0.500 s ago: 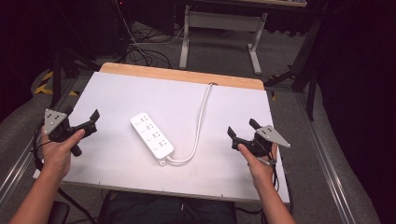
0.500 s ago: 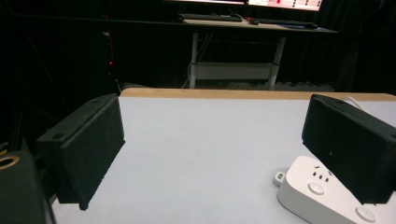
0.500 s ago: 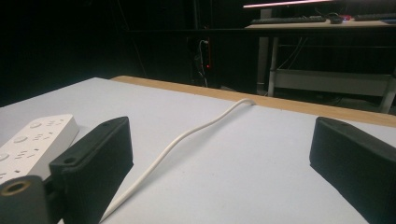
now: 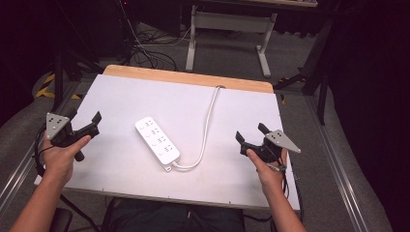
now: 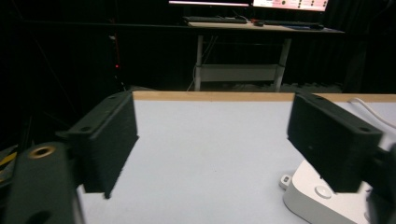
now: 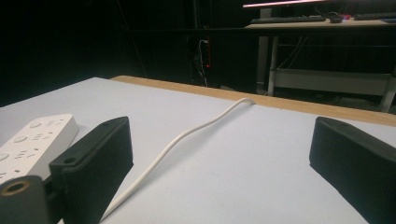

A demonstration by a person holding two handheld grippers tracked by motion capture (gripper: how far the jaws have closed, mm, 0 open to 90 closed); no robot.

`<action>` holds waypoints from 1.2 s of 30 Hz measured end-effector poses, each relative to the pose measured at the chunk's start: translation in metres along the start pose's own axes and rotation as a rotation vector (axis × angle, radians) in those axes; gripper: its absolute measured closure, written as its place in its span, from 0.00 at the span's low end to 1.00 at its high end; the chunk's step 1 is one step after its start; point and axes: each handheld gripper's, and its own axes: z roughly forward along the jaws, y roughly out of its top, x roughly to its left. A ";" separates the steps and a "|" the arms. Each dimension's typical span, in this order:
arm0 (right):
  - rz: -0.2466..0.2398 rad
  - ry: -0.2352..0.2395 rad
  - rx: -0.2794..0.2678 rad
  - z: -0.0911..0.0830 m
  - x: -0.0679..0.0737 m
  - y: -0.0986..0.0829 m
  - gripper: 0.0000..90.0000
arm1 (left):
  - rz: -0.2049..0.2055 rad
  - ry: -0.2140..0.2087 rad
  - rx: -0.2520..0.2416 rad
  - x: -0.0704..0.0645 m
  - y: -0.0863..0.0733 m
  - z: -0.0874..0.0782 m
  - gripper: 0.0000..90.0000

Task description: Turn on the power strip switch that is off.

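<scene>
Strip [image 4: 156,140] lay mid-table, angled, cord [image 4: 207,124] running to far edge | left gripper [image 4: 83,123] at table's [image 4: 241,111] left edge, jaws wide, nothing between them | right gripper [image 4: 250,134] near right edge, jaws wide, nothing between them; both apart from strip

Bright tabletop, dark surroundings, soft blur.

The left gripper [image 4: 86,123] is held with jaws spread wide. The right gripper [image 4: 251,134] is likewise held agape.
</scene>
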 end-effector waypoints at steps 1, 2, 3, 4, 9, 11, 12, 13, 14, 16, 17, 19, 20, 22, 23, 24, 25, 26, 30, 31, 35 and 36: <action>0.001 -0.002 -0.002 0.000 0.000 0.000 0.07 | -0.003 0.005 -0.003 0.001 0.000 -0.001 0.30; 0.002 -0.002 -0.003 0.000 0.000 0.000 0.07 | -0.005 0.003 -0.003 0.002 0.000 -0.001 0.32; 0.002 -0.003 -0.003 0.000 0.000 0.000 0.07 | -0.006 0.002 -0.005 0.002 0.000 -0.001 0.37; 0.003 -0.002 -0.004 0.000 0.000 0.000 0.07 | -0.006 0.002 -0.005 0.002 0.000 -0.001 0.42; 0.004 -0.001 -0.005 0.000 0.000 0.000 0.07 | 0.000 0.001 -0.014 0.002 0.001 -0.002 0.51; 0.002 -0.002 -0.003 -0.001 0.000 0.000 0.07 | 0.002 0.000 -0.013 0.002 0.001 -0.002 0.52; 0.002 -0.002 -0.004 -0.001 0.000 0.000 0.07 | 0.004 -0.001 -0.012 0.002 0.001 -0.002 0.53; -0.001 -0.002 -0.003 -0.001 0.000 0.000 0.07 | 0.007 -0.001 -0.013 0.002 0.001 -0.002 0.55; 0.000 -0.003 -0.003 -0.001 0.000 0.000 0.08 | 0.007 -0.004 -0.012 0.002 0.001 -0.003 0.57; 0.000 -0.003 -0.003 -0.001 0.000 0.000 0.08 | 0.011 -0.018 -0.004 0.003 0.001 -0.003 0.64; 0.000 -0.003 -0.003 -0.001 0.000 0.000 0.08 | 0.011 -0.018 -0.004 0.003 0.001 -0.003 0.67; 0.000 -0.003 -0.004 -0.001 0.000 0.000 0.08 | 0.007 -0.023 -0.001 0.004 0.001 -0.002 0.73; 0.001 -0.003 -0.003 -0.001 0.000 0.000 0.08 | 0.005 -0.029 0.002 0.004 0.001 -0.003 0.76; 0.000 -0.003 -0.004 -0.001 0.000 0.000 0.08 | 0.006 -0.035 0.003 0.005 0.001 -0.003 0.81; 0.000 -0.003 -0.004 -0.001 0.000 0.000 0.08 | 0.007 -0.037 0.003 0.005 0.001 -0.003 0.83; 0.000 -0.003 -0.004 -0.001 0.000 0.000 0.08 | 0.007 -0.038 0.003 0.005 0.001 -0.003 0.86; 0.000 -0.003 -0.004 -0.001 0.000 0.000 0.08 | 0.010 -0.038 0.002 0.005 0.001 -0.003 0.87; 0.000 -0.002 -0.003 -0.001 0.000 0.000 0.08 | 0.010 -0.038 0.002 0.005 0.001 -0.003 0.89; -0.001 0.000 -0.003 -0.001 0.000 0.000 0.08 | 0.028 -0.038 0.006 0.004 0.001 -0.003 0.96; 0.000 -0.001 -0.003 -0.001 0.000 0.000 0.08 | 0.031 -0.037 0.006 0.004 0.002 -0.003 0.97; 0.000 0.000 -0.002 -0.001 0.000 0.000 0.08 | 0.021 -0.044 0.021 0.004 0.002 -0.004 1.00; 0.000 0.000 -0.003 -0.001 0.000 0.000 0.08 | 0.022 -0.047 0.024 0.003 0.003 -0.004 1.00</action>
